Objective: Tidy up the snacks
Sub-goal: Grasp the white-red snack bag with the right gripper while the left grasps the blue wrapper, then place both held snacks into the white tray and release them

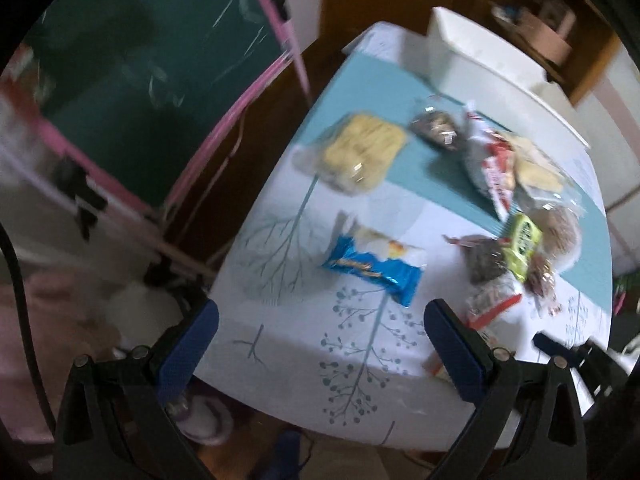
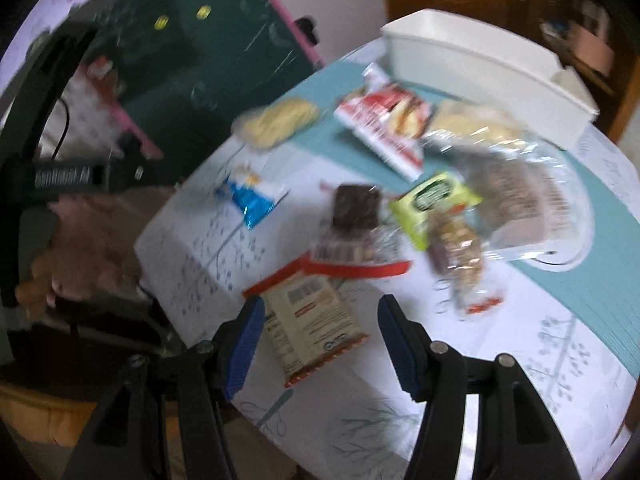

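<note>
- Barely started, by my reading: the white bin [image 2: 488,76] at the bench's [image 1: 360,360] far edge looks empty, though its inside is mostly hidden.
- Every snack lies loose on the bench: noodle block [image 1: 360,152] and red-white bag [image 2: 380,120] toward the far edge, blue wrapper [image 1: 372,272] mid-bench, green packet [image 2: 432,204] among clear bags.
- Left hand-held gripper [image 1: 316,352] spread wide, holding nothing, over the near edge.
- Right hand-held gripper [image 2: 320,344] also spread, straddling a cream-and-orange packet [image 2: 312,320] near that edge, not clamped.

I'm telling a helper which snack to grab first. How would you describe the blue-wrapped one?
Start at the white bin at the table's far edge and come toward the near edge. The blue wrapper lies alone there, apart from the heap. It is the only shiny blue packet.
</note>
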A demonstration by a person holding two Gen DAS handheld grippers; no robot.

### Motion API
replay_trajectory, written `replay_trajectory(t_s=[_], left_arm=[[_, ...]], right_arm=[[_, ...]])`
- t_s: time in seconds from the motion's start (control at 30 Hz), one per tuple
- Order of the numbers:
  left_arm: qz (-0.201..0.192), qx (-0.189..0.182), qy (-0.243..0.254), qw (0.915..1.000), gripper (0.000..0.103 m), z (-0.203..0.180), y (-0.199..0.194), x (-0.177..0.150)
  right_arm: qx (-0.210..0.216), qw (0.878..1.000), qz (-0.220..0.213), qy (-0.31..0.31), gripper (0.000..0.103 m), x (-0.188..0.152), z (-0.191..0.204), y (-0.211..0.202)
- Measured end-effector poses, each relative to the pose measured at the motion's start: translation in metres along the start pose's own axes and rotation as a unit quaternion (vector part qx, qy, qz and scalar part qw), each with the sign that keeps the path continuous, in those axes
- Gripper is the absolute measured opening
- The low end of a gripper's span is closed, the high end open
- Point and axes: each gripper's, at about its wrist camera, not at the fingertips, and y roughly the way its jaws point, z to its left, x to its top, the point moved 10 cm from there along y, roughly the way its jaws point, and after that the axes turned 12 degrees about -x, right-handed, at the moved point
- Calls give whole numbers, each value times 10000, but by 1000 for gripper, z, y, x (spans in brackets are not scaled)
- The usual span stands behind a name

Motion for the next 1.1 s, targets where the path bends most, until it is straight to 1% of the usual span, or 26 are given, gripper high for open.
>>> replay_trajectory(t_s=[0.13, 0.23, 0.4, 0.43, 0.47, 0.57, 0.63, 0.7, 0.73, 0.77, 0.8, 0.83, 0.93, 0.97, 1.0, 1.07, 1.1], left_arm=[[165, -186, -485, 9985, 102, 7, 24, -1], [285, -276, -565, 9976, 102, 1, 37, 1], [464, -435, -687, 9956, 102, -12, 53, 8], [512, -436, -719, 9951, 102, -15, 57, 9], [562, -412, -761, 9947, 102, -18, 60, 11], [706, -337, -1051, 9914, 102, -22, 72, 14], [797, -262, -1429, 9862, 100, -20, 80, 16], [890, -245, -1855, 9783, 97, -18, 89, 15], [943, -251, -2092, 9730, 96, -17, 93, 14], [996, -250, -2304, 9677, 90, -16, 97, 13], [1032, -209, -2405, 9649, 88, -16, 99, 11], [979, -73, -2411, 9655, 84, -17, 99, 14], [980, 201, -2282, 9685, 66, -23, 98, 17], [959, 252, -2230, 9698, 49, -25, 99, 17], [939, 261, -2152, 9717, 39, -29, 98, 17], [947, 89, -2042, 9743, 32, -41, 98, 16], [949, 82, -1983, 9755, 31, -45, 96, 15]], right_arm=[[95, 9994, 162, -291, 59, -5, 13, 23], [94, 9974, 206, -678, 59, -8, 26, 35], [-121, 9899, 78, -1413, 59, -9, 39, 45], [-109, 9889, 52, -1478, 56, -9, 40, 45], [-75, 9885, 21, -1508, 50, -9, 39, 44], [47, 9904, 42, -1383, 48, -9, 33, 43], [34, 9930, 57, -1178, 48, -9, 22, 41], [48, 9956, 100, -935, 48, -10, 10, 40], [61, 9964, 128, -842, 48, -9, 7, 40], [72, 9970, 159, -753, 48, -9, 2, 40], [81, 9976, 201, -653, 48, -10, -3, 39], [84, 9980, 232, -584, 48, -11, -7, 38], [76, 9986, 307, -416, 48, -16, -20, 35], [79, 9988, 323, -361, 48, -17, -23, 34], [86, 9989, 340, -307, 48, -17, -24, 34], [128, 9991, 375, -169, 48, -21, -33, 31], [152, 9991, 384, -77, 48, -22, -37, 29]])
